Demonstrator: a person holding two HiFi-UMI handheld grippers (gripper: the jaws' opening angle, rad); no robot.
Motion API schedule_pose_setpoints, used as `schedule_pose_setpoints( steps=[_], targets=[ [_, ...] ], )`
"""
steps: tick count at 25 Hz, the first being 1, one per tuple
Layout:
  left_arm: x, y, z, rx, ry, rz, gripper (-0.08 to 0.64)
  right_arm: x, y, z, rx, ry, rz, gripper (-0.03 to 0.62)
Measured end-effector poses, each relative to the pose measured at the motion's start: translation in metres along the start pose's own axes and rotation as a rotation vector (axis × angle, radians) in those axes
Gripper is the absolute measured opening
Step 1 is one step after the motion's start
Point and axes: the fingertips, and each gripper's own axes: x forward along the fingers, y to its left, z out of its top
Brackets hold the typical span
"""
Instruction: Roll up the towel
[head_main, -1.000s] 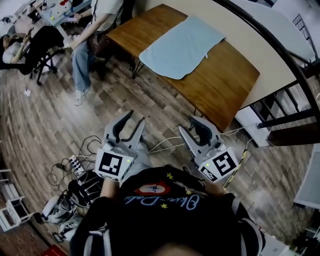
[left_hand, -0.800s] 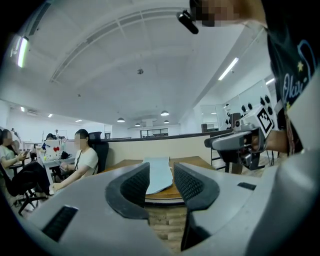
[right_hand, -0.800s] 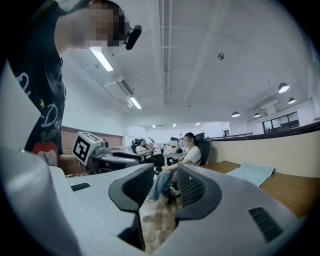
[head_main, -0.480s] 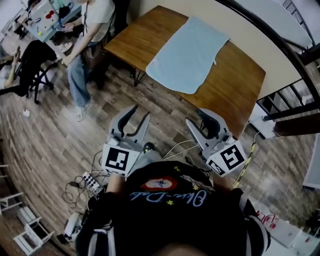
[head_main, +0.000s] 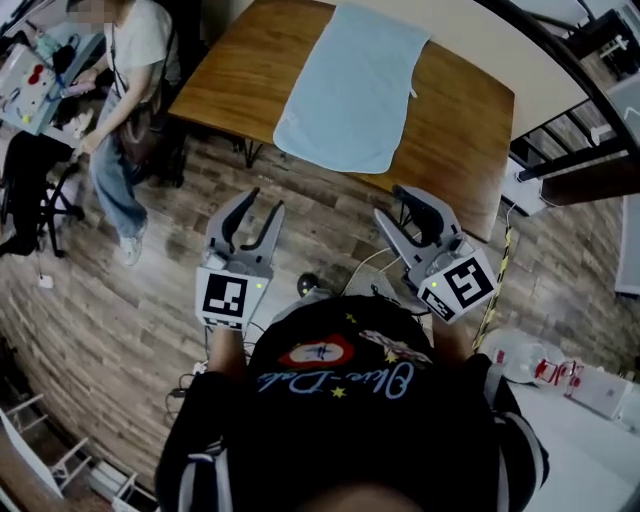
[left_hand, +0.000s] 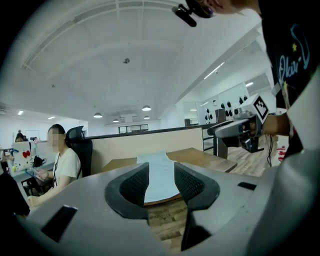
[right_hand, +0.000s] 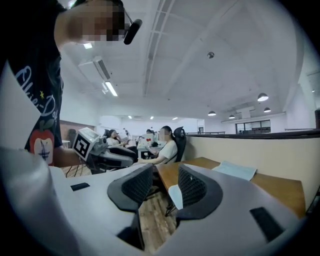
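Currently both tools are off the work surface, held in the air over the wood-plank floor (head_main: 120, 300).

Left gripper (head_main: 263, 203): jaws apart and just been opening further, nothing between the pads. It sits short of the table (head_main: 225, 80), pointing toward it.

Right gripper (head_main: 398, 207): same condition, with jaws apart, just been opening, and empty. It is near the table's front right corner, not touching it.

Towel (head_main: 352, 85): light blue, spread flat and unrolled across the middle of the table. Its long axis runs away from the person and its near end reaches the table's front edge. In the left gripper view it lines up with the gap between the jaws, well beyond them.

Surface: brown wooden top on thin dark legs (head_main: 249, 155). The far side stands against a low beige partition (left_hand: 125, 147).

Room: open office with a white ceiling (left_hand: 100, 60) and round lamps (left_hand: 146, 108). A person in a pale top (head_main: 125, 70) is left of the table, by a black chair (left_hand: 80, 142). The right gripper view shows more people at desks further back. Cables (head_main: 350, 275) lie on the floor between the two grippers. A black railing (head_main: 580, 162) stands to the right of the table.
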Motion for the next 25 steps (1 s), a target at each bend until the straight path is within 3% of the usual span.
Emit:
schedule_pose_setpoints(
  steps=[6,11,20,25],
  targets=[
    [0.041,0.01,-0.027,0.085,0.064,-0.075,0.155,0.004,-0.024,-0.027,-0.006,0.073,-0.061,0.129],
    [0.072,0.022,-0.057,0.133,0.145,-0.115,0.173,0.02,-0.045,-0.057,-0.023,0.14,-0.059,0.138],
    [0.137,0.038,-0.142,0.407,0.43,-0.197,0.196,0.053,-0.075,-0.131,-0.18,0.378,-0.001,0.153],
    [0.158,0.055,-0.165,0.565,0.506,-0.179,0.207,0.064,-0.085,-0.171,-0.307,0.519,0.009,0.163]
  ],
)
